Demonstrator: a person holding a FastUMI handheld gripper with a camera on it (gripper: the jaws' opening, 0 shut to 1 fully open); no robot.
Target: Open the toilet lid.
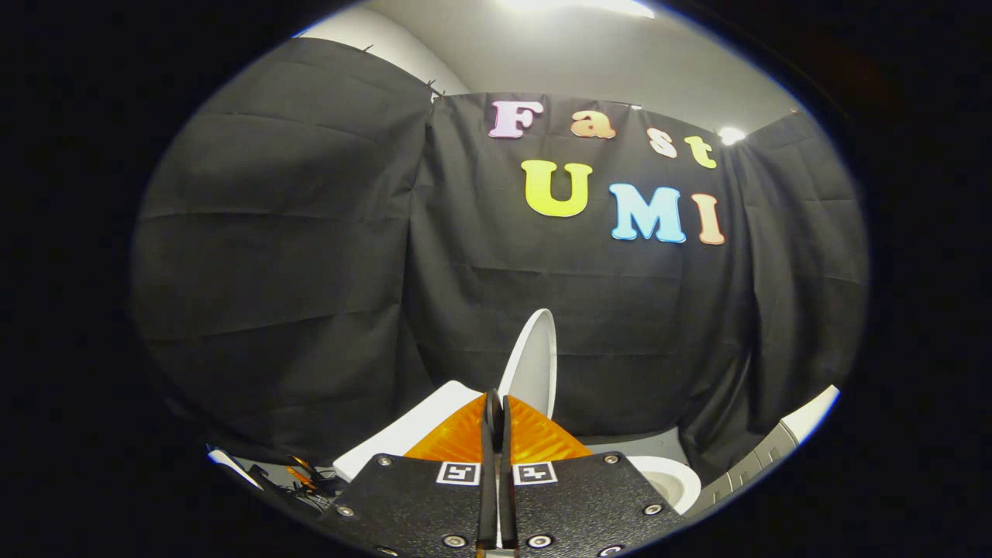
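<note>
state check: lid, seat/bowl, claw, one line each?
toilet lid: raised, standing upright just beyond the fingertips
toilet bowl: uncovered, rim exposed beside the claw body
claw: fingers closed together, nothing visibly gripped between them; lid sits behind the tips, contact cannot be told

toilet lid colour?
White, plain. The toilet lid stands raised just beyond the shut gripper, seen in the gripper view.
</note>
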